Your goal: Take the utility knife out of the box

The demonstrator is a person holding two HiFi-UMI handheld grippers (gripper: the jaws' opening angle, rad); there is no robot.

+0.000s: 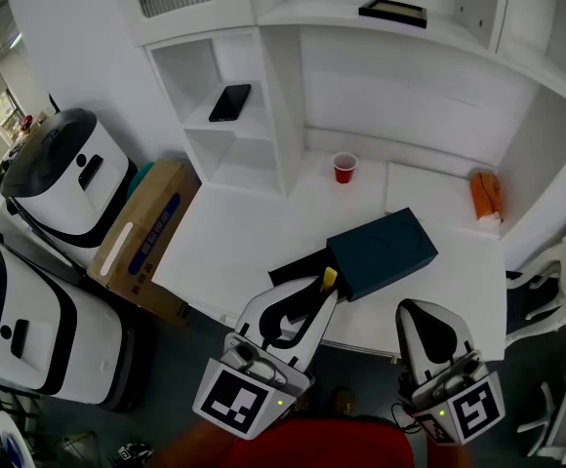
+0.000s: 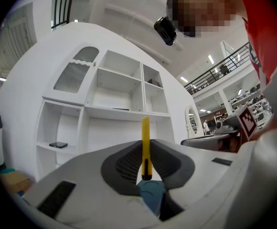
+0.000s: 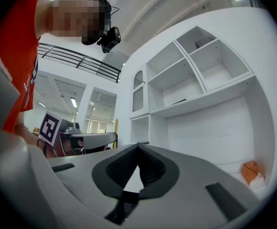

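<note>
A yellow utility knife (image 1: 329, 279) stands upright between the jaws of my left gripper (image 1: 322, 289), which is shut on it just in front of the near left corner of the dark blue box (image 1: 385, 252). In the left gripper view the knife (image 2: 145, 147) rises thin and straight between the ribbed pads (image 2: 126, 163), and its black end sits low in the left gripper (image 2: 146, 142). A black flat piece (image 1: 298, 266) lies beside the box on the white table (image 1: 234, 242). My right gripper (image 1: 415, 310) hangs over the table's front edge, right of the box. The right gripper (image 3: 139, 147) is shut and holds nothing.
A red cup (image 1: 344, 167) stands at the back of the table, and an orange object (image 1: 485, 195) lies at the back right. White shelves hold a phone (image 1: 229, 102) and a black frame (image 1: 392, 11). A cardboard box (image 1: 146, 227) and white machines (image 1: 68, 174) stand to the left.
</note>
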